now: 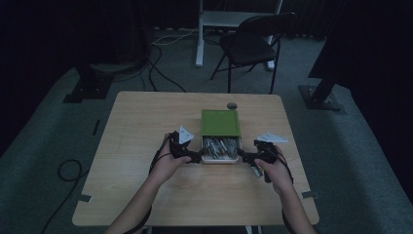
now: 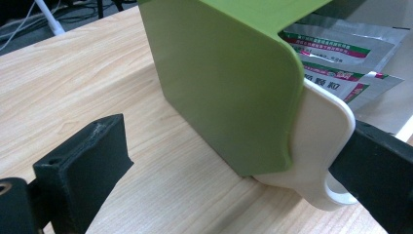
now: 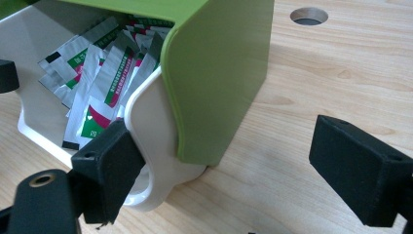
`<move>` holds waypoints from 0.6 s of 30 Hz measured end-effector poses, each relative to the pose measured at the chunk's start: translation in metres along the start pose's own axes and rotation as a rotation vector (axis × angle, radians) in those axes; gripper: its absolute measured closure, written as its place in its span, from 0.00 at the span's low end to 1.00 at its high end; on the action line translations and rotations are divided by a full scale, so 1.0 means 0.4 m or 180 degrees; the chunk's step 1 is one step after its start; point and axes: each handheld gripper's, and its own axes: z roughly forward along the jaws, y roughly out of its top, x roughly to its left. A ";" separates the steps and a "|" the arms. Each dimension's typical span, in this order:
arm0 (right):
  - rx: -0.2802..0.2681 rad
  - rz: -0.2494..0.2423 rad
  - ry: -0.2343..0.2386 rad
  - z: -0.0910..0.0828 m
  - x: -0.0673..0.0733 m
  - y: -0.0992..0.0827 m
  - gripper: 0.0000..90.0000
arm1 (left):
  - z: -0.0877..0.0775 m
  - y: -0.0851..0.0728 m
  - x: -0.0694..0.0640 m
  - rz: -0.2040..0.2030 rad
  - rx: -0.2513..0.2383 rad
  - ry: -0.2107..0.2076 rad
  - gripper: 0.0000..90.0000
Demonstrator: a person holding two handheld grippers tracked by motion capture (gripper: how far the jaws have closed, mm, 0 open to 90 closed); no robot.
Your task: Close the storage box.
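The left gripper [image 1: 195, 157] sits at the left near corner of the box, with the person's left hand [image 1: 168, 163] behind it. In the left gripper view its jaws stand wide apart: one black jaw hangs free over bare wood at the lower left, and the other lies against the white drawer [image 2: 324, 141] at the corner by its small loop handle. It clasps nothing between the jaws.

The box rests at the middle of the wooden table [image 1: 141, 126], slightly toward the far edge. Its green sleeve [image 1: 220, 122] covers the far part, and the white drawer [image 1: 220, 158] sticks out of it toward the person, showing a heap of silver sachets [image 1: 220, 147] with green and red print. In the dim high view the packets' lettering cannot be read.

The right gripper [image 1: 247, 157] mirrors the first at the right near corner, held by the right hand [image 1: 275, 168]. In the right gripper view its jaws are also spread wide, one pressed against the drawer's [image 3: 151, 131] outer wall beside the sachets [image 3: 104, 78], the other well clear over the table to the right of the green sleeve [image 3: 219, 68]. It grips nothing. A round hole [image 3: 308, 15] lies in the tabletop beyond.
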 end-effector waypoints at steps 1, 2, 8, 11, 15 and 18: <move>0.0003 -0.0008 -0.0003 0.002 -0.001 0.002 0.14 | 0.001 0.001 0.001 0.0004 0.0005 0.0005 0.03; 0.0008 -0.0010 -0.0008 0.003 -0.002 0.003 0.14 | 0.003 0.003 0.001 0.0003 0.0008 0.0013 0.03; -0.0011 0.0031 -0.0065 0.012 -0.004 0.009 0.14 | 0.010 0.004 0.003 0.0002 -0.0014 0.0078 0.03; -0.0024 0.0045 -0.0100 0.016 -0.004 0.009 0.14 | 0.015 0.002 0.002 -0.0005 -0.0008 0.0093 0.03; -0.0014 0.0020 -0.0136 0.020 -0.004 0.013 0.14 | 0.020 0.006 0.005 0.0002 0.0008 0.0106 0.03; -0.0019 0.0035 -0.0146 0.022 -0.005 0.015 0.14 | 0.023 0.008 0.010 -0.0004 0.0013 0.0112 0.03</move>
